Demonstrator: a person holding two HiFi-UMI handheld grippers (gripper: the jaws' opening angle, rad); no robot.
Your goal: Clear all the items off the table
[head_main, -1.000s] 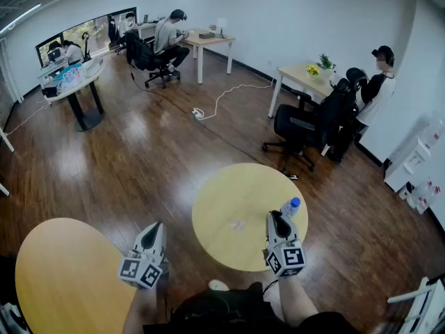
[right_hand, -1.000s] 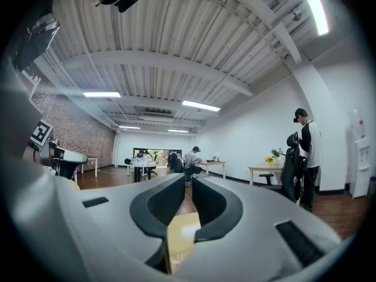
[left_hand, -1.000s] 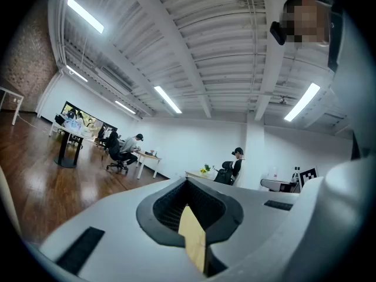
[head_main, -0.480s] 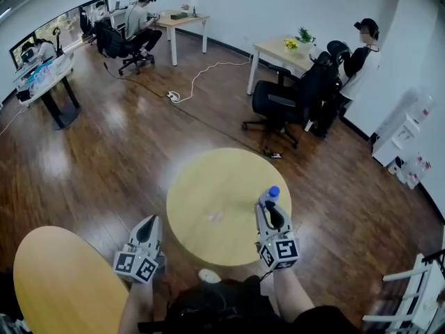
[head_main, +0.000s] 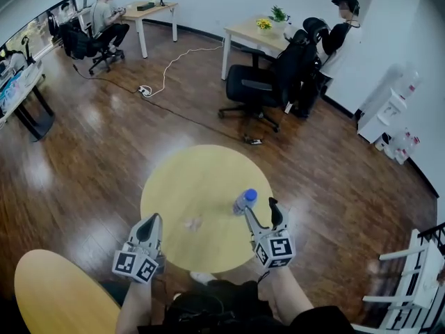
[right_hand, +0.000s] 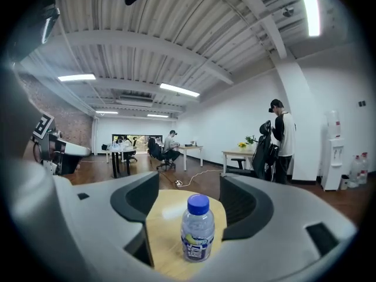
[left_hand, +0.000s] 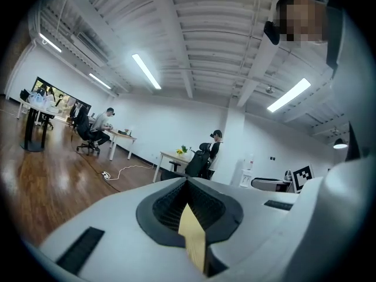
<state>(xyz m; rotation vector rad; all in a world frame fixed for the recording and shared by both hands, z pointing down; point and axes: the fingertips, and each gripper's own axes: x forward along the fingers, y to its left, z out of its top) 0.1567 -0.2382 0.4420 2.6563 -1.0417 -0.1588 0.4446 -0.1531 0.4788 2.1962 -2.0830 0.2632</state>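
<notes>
An office: desks [head_main: 247, 30], swivel chairs [head_main: 248, 89], a water dispenser [head_main: 386, 112].

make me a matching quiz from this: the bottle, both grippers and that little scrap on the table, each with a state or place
Things:
1 water bottle
2 left gripper
3 right gripper
4 small scrap

States or places:
A jaws together
B upright on the round table, blue cap
C jaws apart, one each side of the bottle
D lying on the table, left of the bottle in the head view

Pairs: 1-B, 2-A, 3-C, 4-D

The right gripper's jaws have just been opening; the bottle stands between them, not pressed.
</notes>
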